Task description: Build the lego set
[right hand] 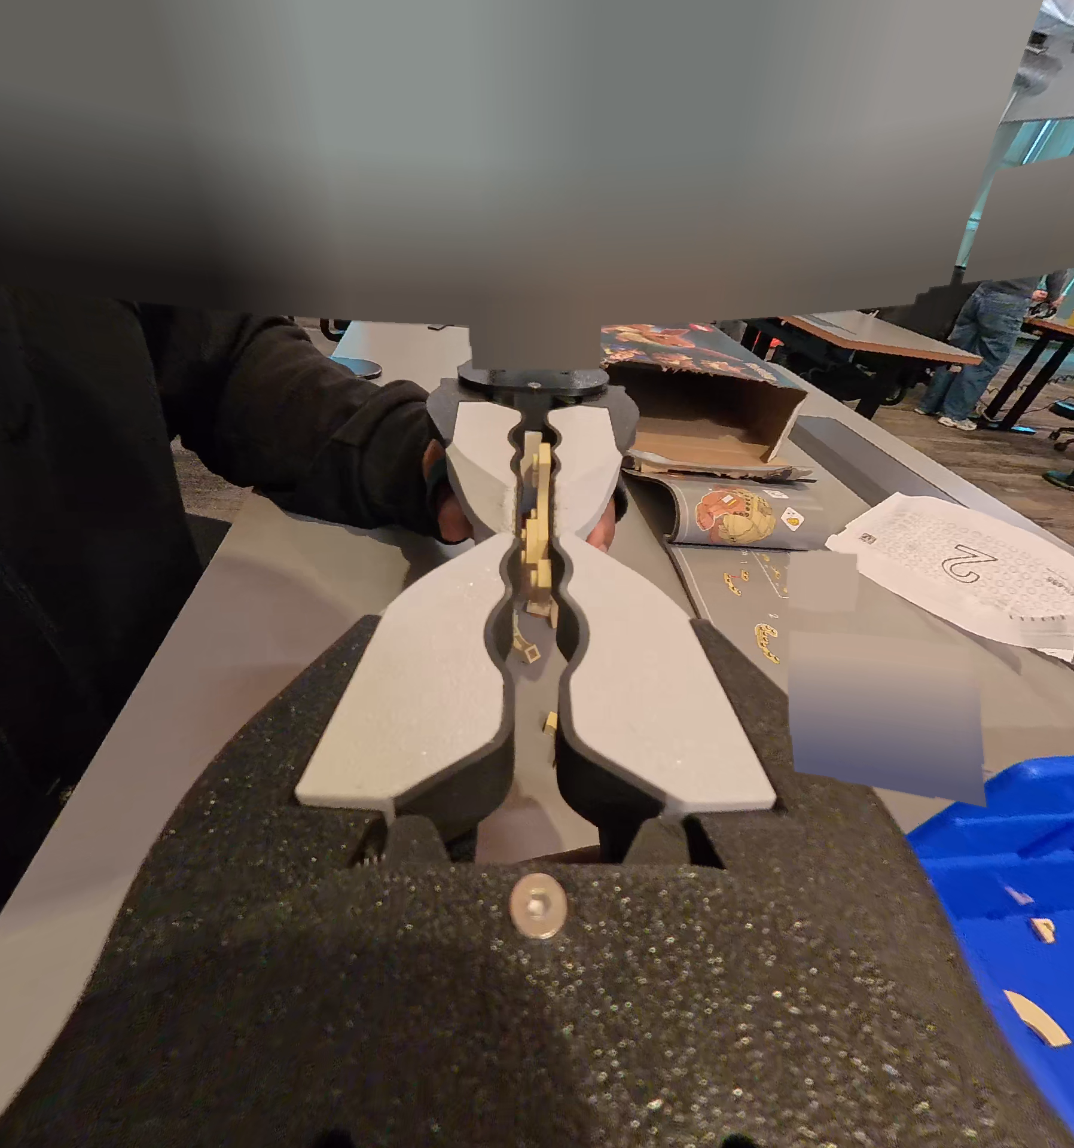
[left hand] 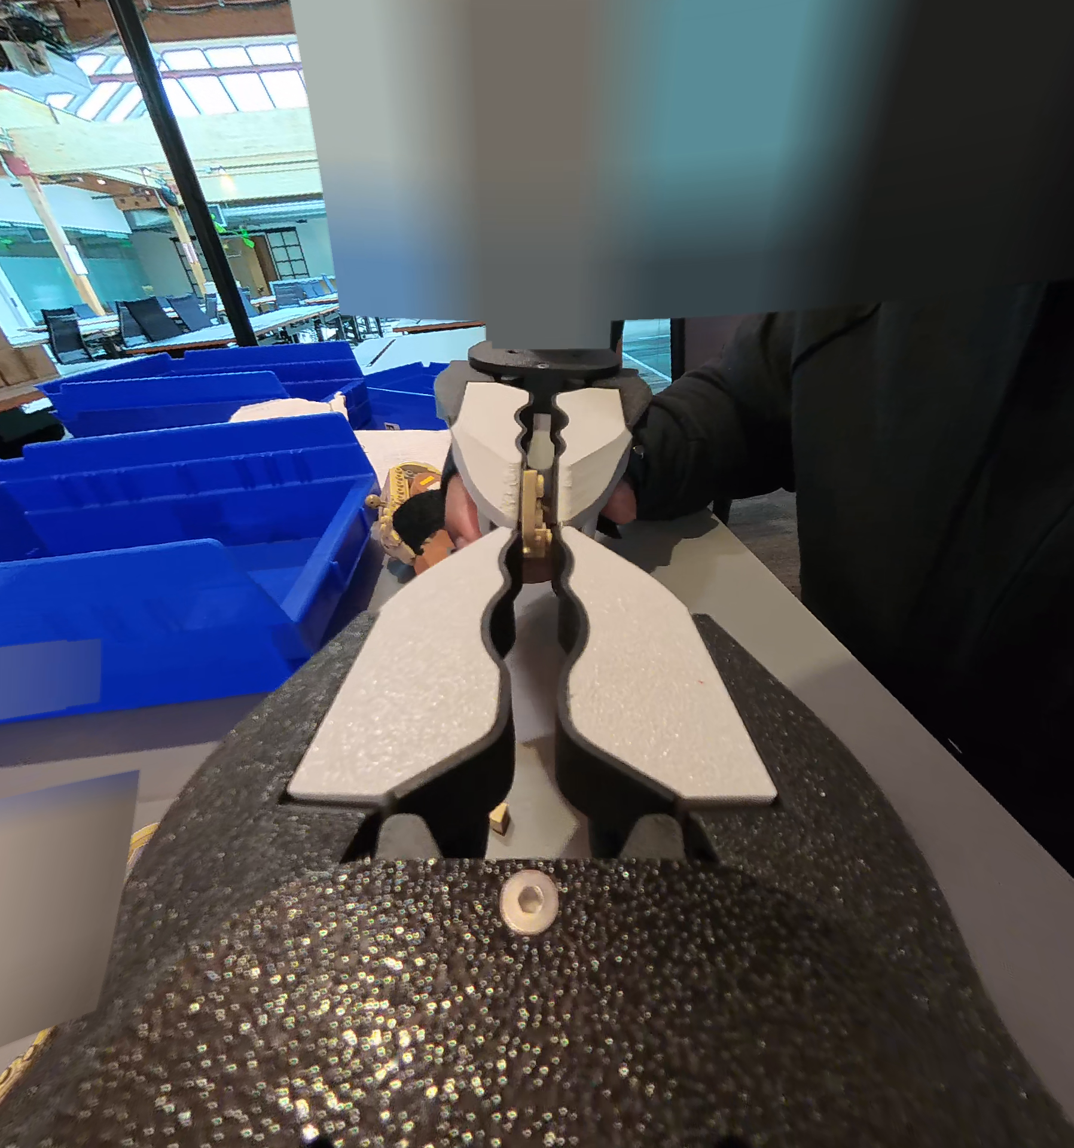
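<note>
Both tools face each other tip to tip above the grey worktop (left hand: 770,621): our left tool (left hand: 535,546) and right tool (right hand: 535,553) are each nearly closed, pinching one tan brick strip (right hand: 537,528) from opposite ends (so it hangs steady, edge-on). Blue bins (left hand: 180,528) sit alongside; an open booklet (right hand: 739,522) lies nearby.

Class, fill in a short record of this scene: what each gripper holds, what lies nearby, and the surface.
left gripper: shut on tan brick assembly
right gripper: shut on the same tan brick assembly, tip to tip with the left
left of the grippers: blue bins
right of the grippers: open instruction booklet, torn cardboard box
surface: grey table
</note>
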Motion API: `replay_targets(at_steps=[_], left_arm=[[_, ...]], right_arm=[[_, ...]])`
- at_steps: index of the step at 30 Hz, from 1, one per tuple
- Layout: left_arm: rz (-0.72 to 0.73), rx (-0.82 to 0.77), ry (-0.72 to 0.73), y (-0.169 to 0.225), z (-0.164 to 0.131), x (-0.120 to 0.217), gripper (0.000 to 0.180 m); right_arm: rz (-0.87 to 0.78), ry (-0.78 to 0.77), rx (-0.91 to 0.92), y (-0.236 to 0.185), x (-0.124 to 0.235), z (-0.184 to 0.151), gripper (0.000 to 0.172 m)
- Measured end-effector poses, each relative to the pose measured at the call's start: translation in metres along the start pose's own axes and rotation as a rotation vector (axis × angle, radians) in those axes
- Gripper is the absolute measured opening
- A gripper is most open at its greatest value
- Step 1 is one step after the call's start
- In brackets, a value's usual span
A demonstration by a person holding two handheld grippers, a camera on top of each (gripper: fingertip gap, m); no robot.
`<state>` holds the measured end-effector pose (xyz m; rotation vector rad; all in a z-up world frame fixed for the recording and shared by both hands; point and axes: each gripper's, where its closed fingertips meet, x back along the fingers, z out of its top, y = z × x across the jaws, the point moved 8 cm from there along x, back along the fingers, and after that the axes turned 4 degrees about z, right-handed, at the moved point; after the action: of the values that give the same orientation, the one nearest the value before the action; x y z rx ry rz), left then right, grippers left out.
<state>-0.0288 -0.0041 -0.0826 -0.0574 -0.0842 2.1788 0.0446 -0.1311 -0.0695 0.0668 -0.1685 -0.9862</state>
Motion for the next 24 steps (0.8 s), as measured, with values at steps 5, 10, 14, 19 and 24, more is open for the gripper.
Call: replay_targets(at_steps=[5, 10, 14, 19, 24], left_arm=[[-0.018, 0.003, -0.002, 0.001, -0.001, 0.0, 0.008], [-0.028, 0.017, 0.006, 0.003, 0.001, 0.0, 0.008], [-0.005, 0.021, 0.0, 0.002, 0.001, -0.001, 0.008], [0.032, 0.176, -0.007, -0.011, -0.004, 0.001, 0.007], [0.102, 0.45, -0.071, -0.028, -0.012, 0.007, 0.007]], right_arm=[[0.022, 0.004, -0.008, -0.001, 0.0, -0.001, 0.007], [0.043, 0.022, -0.026, -0.001, 0.0, 0.001, 0.007], [0.037, 0.027, -0.051, 0.002, 0.001, 0.0, 0.007], [-0.055, -0.017, -0.048, 0.012, 0.003, -0.006, 0.023], [-0.207, -0.084, 0.081, 0.022, 0.008, -0.012, 0.028]])
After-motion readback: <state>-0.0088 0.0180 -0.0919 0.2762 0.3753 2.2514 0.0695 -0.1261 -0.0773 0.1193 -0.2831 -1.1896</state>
